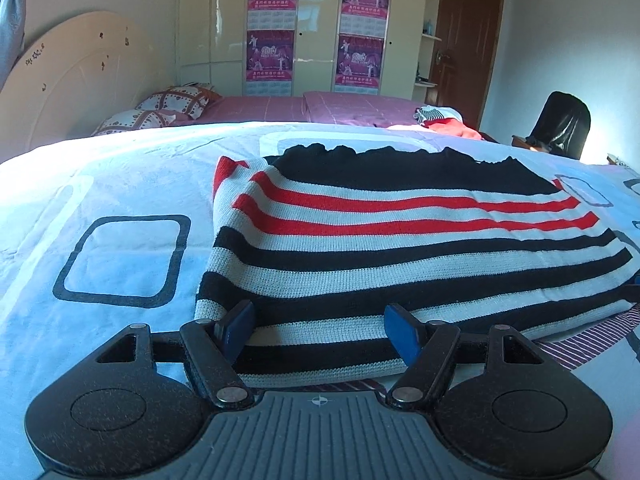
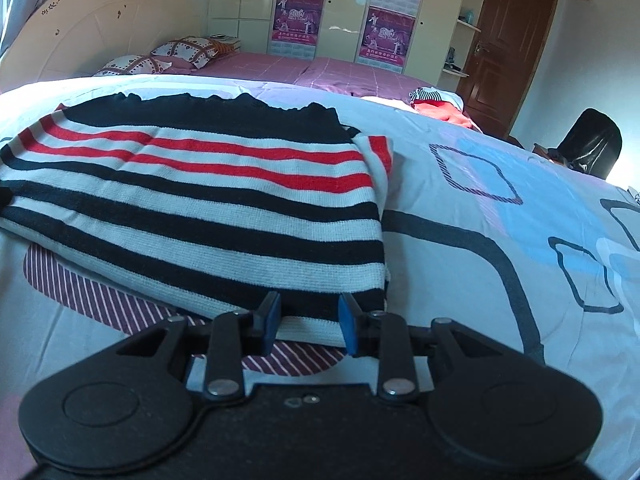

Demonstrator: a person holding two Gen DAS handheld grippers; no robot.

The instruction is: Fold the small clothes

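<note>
A knitted garment with black, white and red stripes (image 1: 380, 236) lies flat on the pale blue sheet, its black part at the far end. It also shows in the right wrist view (image 2: 200, 184). My left gripper (image 1: 320, 334) is open, its blue pads on either side of the garment's near left hem. My right gripper (image 2: 308, 326) is open at a narrower gap, its pads around the near right corner of the hem. Neither is closed on the cloth.
The sheet (image 1: 120, 184) has black square outlines. A maroon striped patch (image 2: 100, 300) lies under the garment's near edge. Other clothes (image 1: 444, 120) lie at the far right. Behind are pillows (image 1: 168, 104), a wardrobe with posters, a door and a black chair (image 1: 564, 120).
</note>
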